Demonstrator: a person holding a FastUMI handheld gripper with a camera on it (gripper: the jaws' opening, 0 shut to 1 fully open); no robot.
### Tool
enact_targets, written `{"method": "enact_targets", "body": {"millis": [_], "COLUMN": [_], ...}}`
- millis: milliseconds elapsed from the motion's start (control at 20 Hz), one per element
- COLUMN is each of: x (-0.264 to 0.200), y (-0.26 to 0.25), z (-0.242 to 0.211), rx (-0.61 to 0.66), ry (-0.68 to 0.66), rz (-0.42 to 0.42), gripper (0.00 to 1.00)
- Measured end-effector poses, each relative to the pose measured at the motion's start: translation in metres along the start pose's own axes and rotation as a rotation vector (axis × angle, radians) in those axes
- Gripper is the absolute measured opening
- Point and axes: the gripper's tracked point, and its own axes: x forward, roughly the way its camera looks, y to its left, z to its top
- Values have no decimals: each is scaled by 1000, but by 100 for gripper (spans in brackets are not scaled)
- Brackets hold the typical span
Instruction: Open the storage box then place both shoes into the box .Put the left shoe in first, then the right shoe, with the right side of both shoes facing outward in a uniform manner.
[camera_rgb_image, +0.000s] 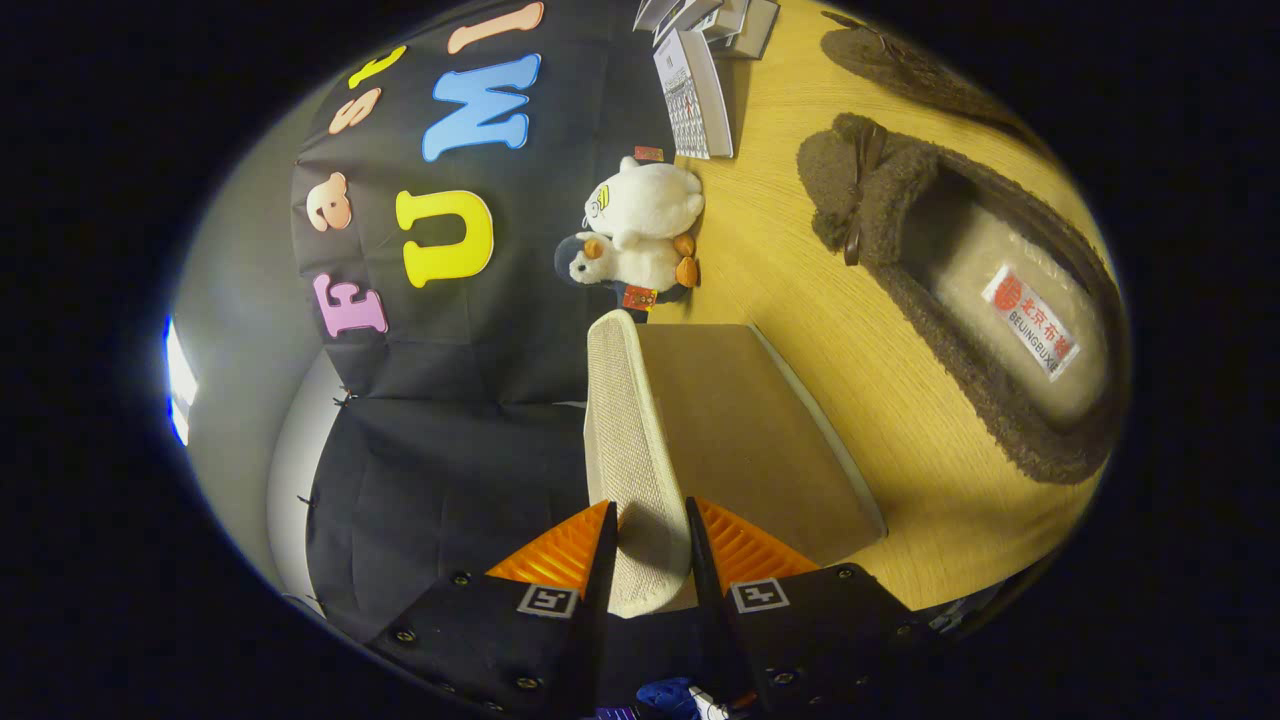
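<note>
My gripper is shut on the beige woven lid edge of the storage box, which runs between both fingers and on ahead of them. A flat brown panel of the box lies beside that edge, toward the wooden table. The view is rolled sideways, with the table on the right. One brown fuzzy slipper with a bow and a labelled insole lies on the table beyond the box, to the right of the fingers. A second brown slipper lies farther off, partly cut from sight.
Two plush penguins sit against the booth wall just past the far end of the lid. A desk calendar and some small boxes stand farther along the wall. Bare wood lies between the box and the near slipper.
</note>
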Motion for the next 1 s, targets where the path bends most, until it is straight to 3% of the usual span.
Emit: {"method": "enact_targets", "body": {"millis": [150,200,250,300,350,1000], "x": [-8,15,-18,-8,-13,-23], "y": [0,5,15,20,23,133], "z": [2,0,12,3,-4,-20], "rx": [-41,-13,-12,-50,-90,-338], "ry": [44,-10,1,20,45,66], "rz": [-13,-5,15,-3,-3,35], "gripper": [39,39,7,7,0,0]}}
